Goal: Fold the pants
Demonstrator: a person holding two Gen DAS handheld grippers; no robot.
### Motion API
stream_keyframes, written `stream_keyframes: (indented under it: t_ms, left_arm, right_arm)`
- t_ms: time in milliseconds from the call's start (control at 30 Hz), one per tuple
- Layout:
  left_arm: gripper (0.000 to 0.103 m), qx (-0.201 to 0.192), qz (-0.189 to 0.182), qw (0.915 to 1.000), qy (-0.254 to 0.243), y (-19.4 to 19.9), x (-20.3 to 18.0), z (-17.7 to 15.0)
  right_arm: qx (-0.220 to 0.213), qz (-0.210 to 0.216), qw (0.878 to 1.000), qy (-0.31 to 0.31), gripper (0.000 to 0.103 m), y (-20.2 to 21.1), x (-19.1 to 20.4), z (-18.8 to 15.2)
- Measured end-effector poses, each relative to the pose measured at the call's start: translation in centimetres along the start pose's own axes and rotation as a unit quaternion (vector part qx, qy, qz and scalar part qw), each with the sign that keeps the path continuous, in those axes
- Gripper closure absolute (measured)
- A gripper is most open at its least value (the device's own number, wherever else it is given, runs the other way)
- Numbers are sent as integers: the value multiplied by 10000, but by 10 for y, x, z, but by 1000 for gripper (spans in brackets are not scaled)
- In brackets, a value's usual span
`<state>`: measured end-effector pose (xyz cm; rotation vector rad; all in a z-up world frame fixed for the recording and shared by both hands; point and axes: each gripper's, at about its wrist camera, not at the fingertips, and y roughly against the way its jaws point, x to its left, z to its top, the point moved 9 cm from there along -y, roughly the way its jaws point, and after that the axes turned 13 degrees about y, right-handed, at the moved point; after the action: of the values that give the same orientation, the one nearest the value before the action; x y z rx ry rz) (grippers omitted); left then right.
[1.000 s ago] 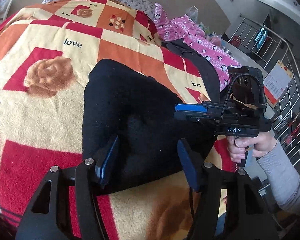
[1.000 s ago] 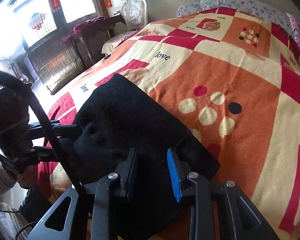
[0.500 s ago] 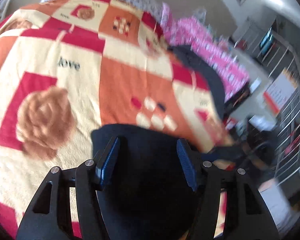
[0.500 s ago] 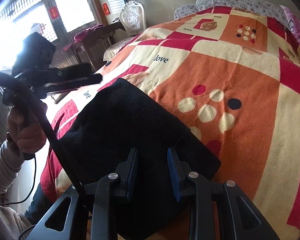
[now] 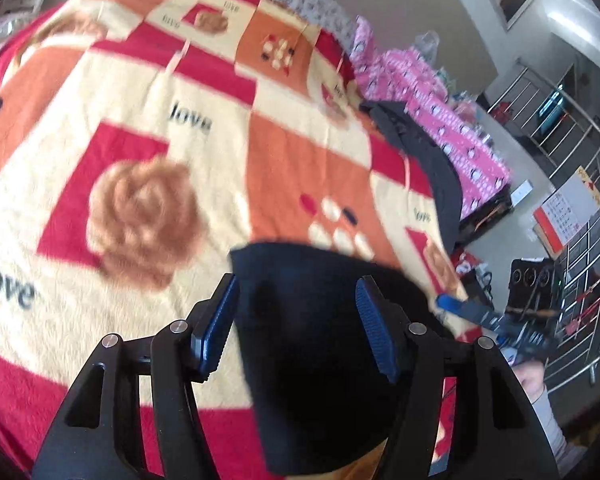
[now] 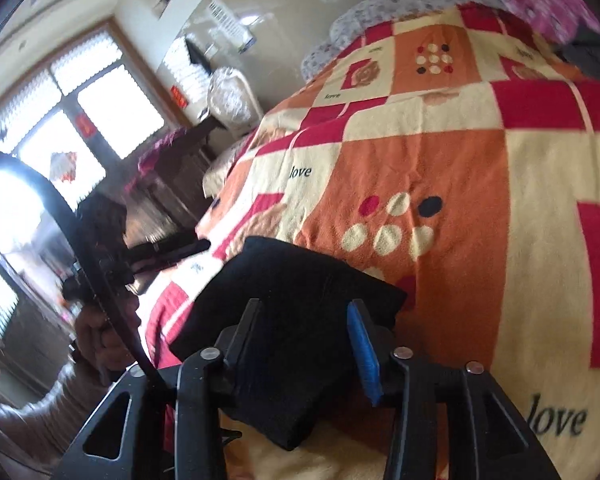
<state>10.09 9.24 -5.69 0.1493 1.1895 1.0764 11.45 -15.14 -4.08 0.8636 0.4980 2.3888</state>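
Note:
The black pants [image 5: 320,340] lie folded into a thick rectangle on the patterned blanket [image 5: 148,148] near the bed's near edge. They also show in the right wrist view [image 6: 292,312]. My left gripper [image 5: 296,324] is open and empty, held above the pants with nothing between its blue pads. My right gripper [image 6: 308,344] is open and empty, raised over the near part of the pants. The right gripper also appears at the right of the left wrist view [image 5: 496,320], and the left gripper appears at the left of the right wrist view [image 6: 168,248].
A pink patterned cloth [image 5: 432,120] and a dark garment [image 5: 432,156] lie along the bed's far right side. A metal rack [image 5: 580,200] stands to the right. A dark wooden cabinet [image 6: 172,184] and a bright window [image 6: 80,112] are left of the bed.
Both grippers have lifted away from the pants. The right gripper has opened wider and let the fabric go. The pants lie as a smaller folded block.

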Motion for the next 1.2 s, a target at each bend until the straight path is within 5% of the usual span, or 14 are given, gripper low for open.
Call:
stream_keyframes:
  t_ms: [133, 267, 567, 700, 867, 1200]
  left_arm:
    - [43, 660, -330, 9964, 408, -17, 12, -27]
    - [42, 623, -676, 9930, 740, -18, 15, -31]
    - [42, 623, -690, 9913, 934, -12, 20, -21]
    - [44, 543, -603, 9933, 823, -14, 20, -24]
    - [63, 410, -361, 9974, 467, -12, 11, -25]
    - [64, 206, -30, 9998, -70, -56, -31, 30]
  right_arm:
    - [171, 365, 9949, -925, 54, -11, -4, -25]
    - [594, 569, 9884, -1273, 51, -34, -1, -48]
    - [250, 1281, 9783, -1607, 49, -42, -3, -37]
    - [445, 1015, 9848, -1336, 54, -47, 1, -40]
    - [417, 780, 9913, -970, 73, -38, 4, -35]
    - [159, 617, 9941, -883, 74, -36, -49, 24]
